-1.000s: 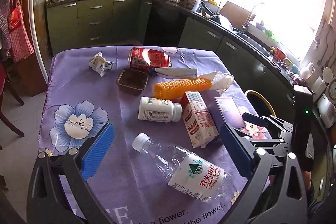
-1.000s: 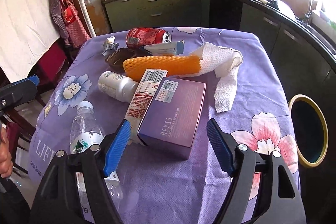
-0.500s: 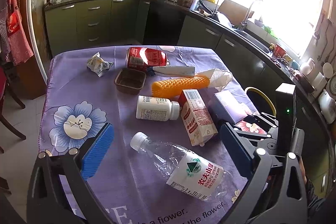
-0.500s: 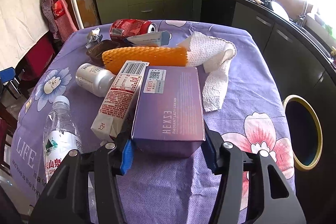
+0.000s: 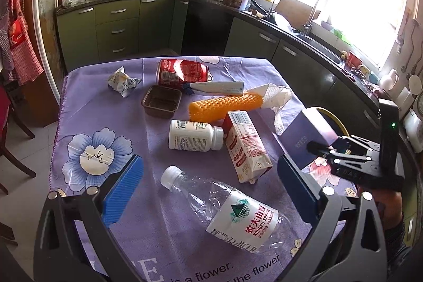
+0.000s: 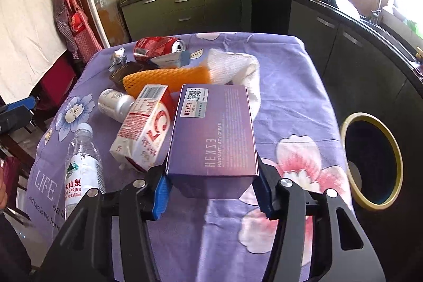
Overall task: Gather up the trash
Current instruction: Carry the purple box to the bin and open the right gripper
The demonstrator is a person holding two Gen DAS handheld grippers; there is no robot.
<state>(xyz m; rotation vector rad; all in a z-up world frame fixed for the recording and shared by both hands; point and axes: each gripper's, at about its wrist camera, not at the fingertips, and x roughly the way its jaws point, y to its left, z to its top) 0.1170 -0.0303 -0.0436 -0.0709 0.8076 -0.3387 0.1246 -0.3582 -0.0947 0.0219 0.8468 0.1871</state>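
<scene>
My right gripper (image 6: 212,192) is shut on a purple cream box (image 6: 214,134), its blue pads pressing both long sides, and the box is lifted off the purple flowered tablecloth (image 6: 288,97). In the left wrist view that box (image 5: 309,134) hangs at the table's right edge in front of the bin's yellow rim (image 5: 334,118). My left gripper (image 5: 211,181) stands open above a clear water bottle (image 5: 227,205) lying on its side. A red-white carton (image 5: 244,144), a white pill bottle (image 5: 194,135), an orange foam net (image 5: 224,106) and a red can (image 5: 182,72) lie further back.
A round bin with a yellow rim (image 6: 370,160) stands beside the table's right edge. A brown tray (image 5: 161,101), a crumpled wrapper (image 5: 123,81), a tube (image 5: 216,87) and a paper towel (image 5: 277,97) also lie on the cloth. Kitchen counters (image 5: 304,33) run behind.
The right gripper closed on the purple box, then lifted it and carried it right, toward the bin side. The left gripper stayed open over the water bottle.
</scene>
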